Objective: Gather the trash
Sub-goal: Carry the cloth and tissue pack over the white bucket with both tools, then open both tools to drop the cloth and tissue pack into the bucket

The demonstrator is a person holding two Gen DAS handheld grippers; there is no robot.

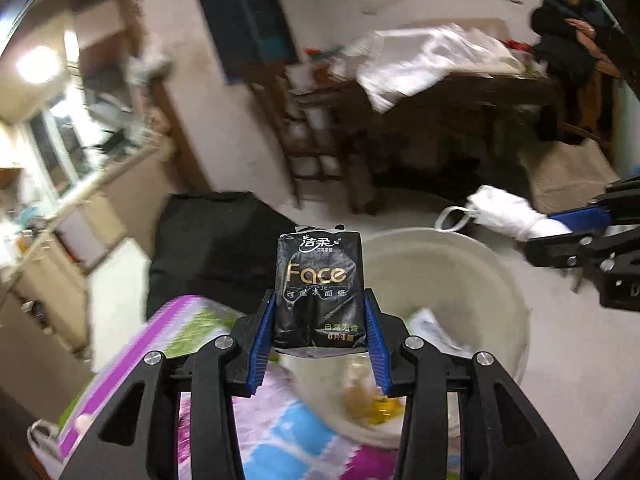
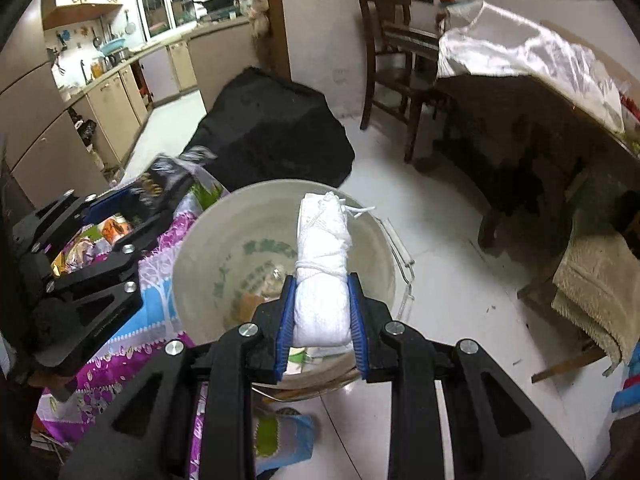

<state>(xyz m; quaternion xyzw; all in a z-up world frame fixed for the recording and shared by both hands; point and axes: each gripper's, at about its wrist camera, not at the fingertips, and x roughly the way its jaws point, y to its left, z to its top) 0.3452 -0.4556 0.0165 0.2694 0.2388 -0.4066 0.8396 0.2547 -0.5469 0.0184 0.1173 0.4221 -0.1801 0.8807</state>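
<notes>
Left claw (image 1: pixel 320 320) gripping tissue pack (image 1: pixel 319 288) upright above bucket (image 1: pixel 496 280) rim – right claw (image 2: pixel 322 312) gripping white bundle (image 2: pixel 322 268) over bucket mouth, bucket standing on floor.

Left tongs (image 1: pixel 319 330) clamp black tissue pack (image 1: pixel 319 292) above bucket (image 1: pixel 496 280).

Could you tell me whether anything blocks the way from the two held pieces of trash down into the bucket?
Nothing visible does. The left gripper holds the black tissue pack and the right gripper holds the white bundle, both above the open bucket, which has no lid and already holds some trash.
</notes>
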